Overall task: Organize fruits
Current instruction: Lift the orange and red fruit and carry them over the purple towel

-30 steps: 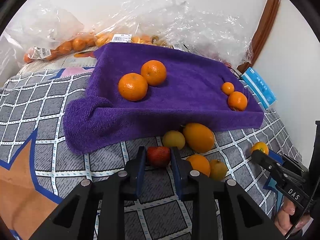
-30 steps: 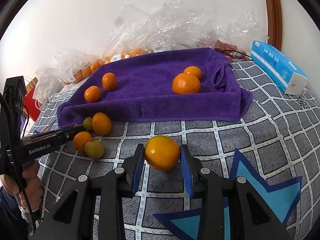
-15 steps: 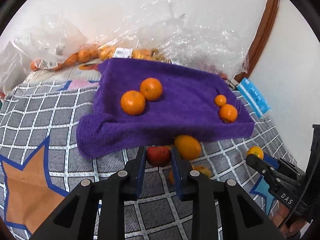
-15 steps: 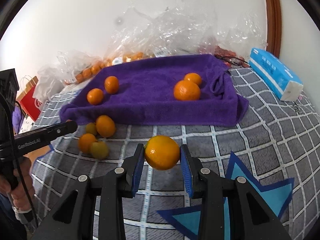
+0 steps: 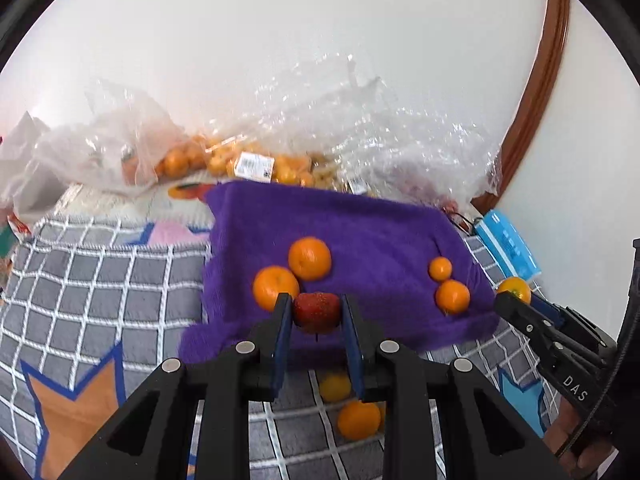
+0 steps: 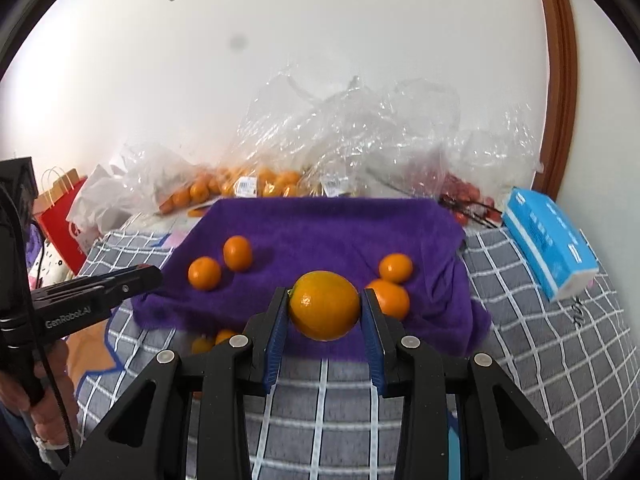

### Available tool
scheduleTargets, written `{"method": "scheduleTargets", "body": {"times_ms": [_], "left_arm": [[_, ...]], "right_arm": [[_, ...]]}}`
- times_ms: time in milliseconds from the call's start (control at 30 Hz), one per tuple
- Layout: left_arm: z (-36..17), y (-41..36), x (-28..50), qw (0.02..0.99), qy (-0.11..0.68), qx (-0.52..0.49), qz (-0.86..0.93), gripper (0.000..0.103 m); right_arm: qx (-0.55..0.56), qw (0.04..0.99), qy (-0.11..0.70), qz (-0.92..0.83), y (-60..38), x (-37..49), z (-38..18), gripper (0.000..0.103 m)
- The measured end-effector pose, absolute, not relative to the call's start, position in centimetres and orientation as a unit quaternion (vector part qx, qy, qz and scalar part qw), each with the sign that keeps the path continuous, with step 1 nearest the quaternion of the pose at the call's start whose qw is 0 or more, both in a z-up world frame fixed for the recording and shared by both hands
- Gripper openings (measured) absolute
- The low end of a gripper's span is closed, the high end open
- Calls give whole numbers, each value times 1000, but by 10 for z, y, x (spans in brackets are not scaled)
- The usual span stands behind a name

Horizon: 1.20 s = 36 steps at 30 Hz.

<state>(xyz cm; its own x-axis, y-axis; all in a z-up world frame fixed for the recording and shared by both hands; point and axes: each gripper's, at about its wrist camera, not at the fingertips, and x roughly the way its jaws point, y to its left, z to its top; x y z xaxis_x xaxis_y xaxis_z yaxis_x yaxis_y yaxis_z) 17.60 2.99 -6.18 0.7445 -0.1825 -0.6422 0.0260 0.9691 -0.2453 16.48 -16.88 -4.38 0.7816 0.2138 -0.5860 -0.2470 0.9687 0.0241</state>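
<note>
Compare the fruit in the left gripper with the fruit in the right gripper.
The strawberry in the left gripper is red and speckled; the orange in the right gripper is orange and smooth. The strawberry is smaller, so its jaws sit closer together. Both are clamped and held above the purple towel.

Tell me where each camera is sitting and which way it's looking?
Left wrist view: sits on the left gripper, looking along its fingers at the purple towel; a strawberry is pinched between them, and the right gripper shows at the right edge.
Right wrist view: sits on the right gripper, facing the same towel, clamping an orange; the left gripper and a hand show on the left.
Both share the towel, its four mandarins and the plastic bags by the wall.
</note>
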Motion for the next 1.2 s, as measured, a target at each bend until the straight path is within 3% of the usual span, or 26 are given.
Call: {"method": "scheduleTargets", "body": {"times_ms": [600,1200], "left_arm": [[-69,38,227,928,339,-147,-48,24],[-100,54,240,918,351,-178,-38,24]], "right_arm": [[-16,951,291,104,-157,223,-33,35],[-5,946,309,92,-175,246,-65,35]]}}
